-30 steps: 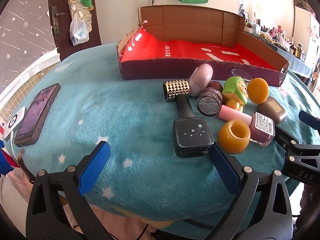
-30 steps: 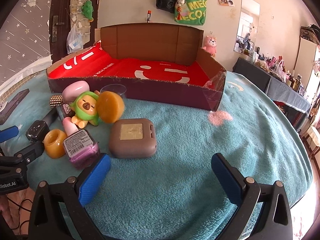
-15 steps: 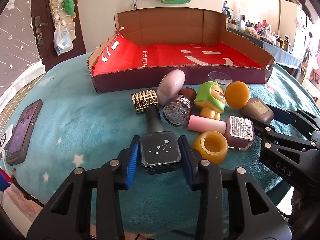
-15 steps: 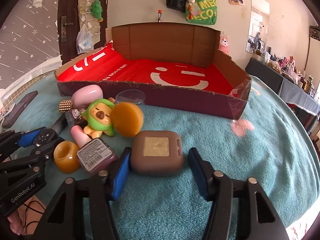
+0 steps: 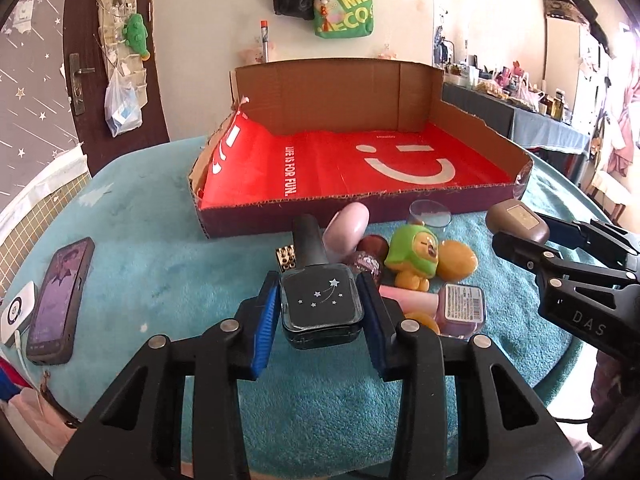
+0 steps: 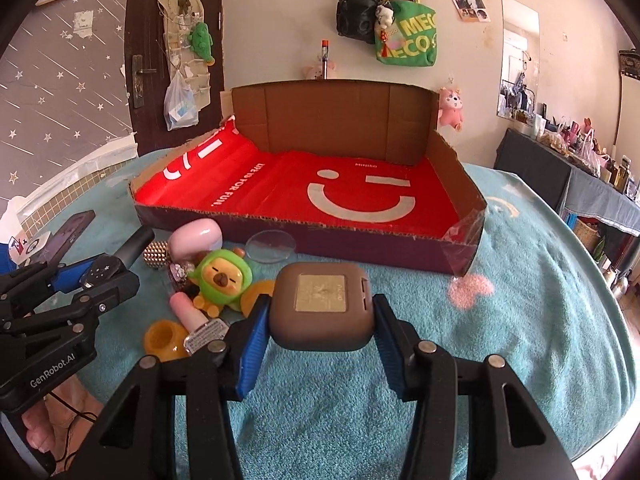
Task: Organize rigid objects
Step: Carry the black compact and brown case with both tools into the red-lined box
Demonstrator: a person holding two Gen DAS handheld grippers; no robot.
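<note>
L gripper [image 5: 320,308]: jaws clamped on the square dark bottle [image 5: 320,306], blue pads on its two flat sides. Bottle's long axis runs straight away from the gripper, black cap pointing far, toward the box. Base looks clear of the blanket; can't be sure from this view.

R gripper [image 6: 318,312]: jaws clamped on the brown rounded case [image 6: 322,304], pads on its L and R edges, gold label face up. Case squarish, no real long axis. In L wrist view it shows at right, seemingly off the blanket.

Outward, loose pile on the teal blanket [image 5: 152,264] betw the two grippers: green figure [image 6: 222,278], pink oval case [image 6: 196,236], orange disc [image 5: 458,264], orange ring [image 6: 162,336], pink bottle w/ barcode label [image 5: 462,308], studded gold cap [image 6: 156,254], clear lid [image 6: 272,244] just beside the box's near wall.

Key relation: cardboard box [image 5: 256,216] w/ red liner lies directly far of both grippers, near wall low, interior bare. Both loads point at it; pile sits betw grippers and wall. Judgement: next move = carry over the near wall and set down inside. L load nearer box's L half, R load nearer centre-R. Risk: bottle's far-pointing cap catching the wall if carried low.

Phone [image 5: 60,296] far L on blanket, well apart.
</note>
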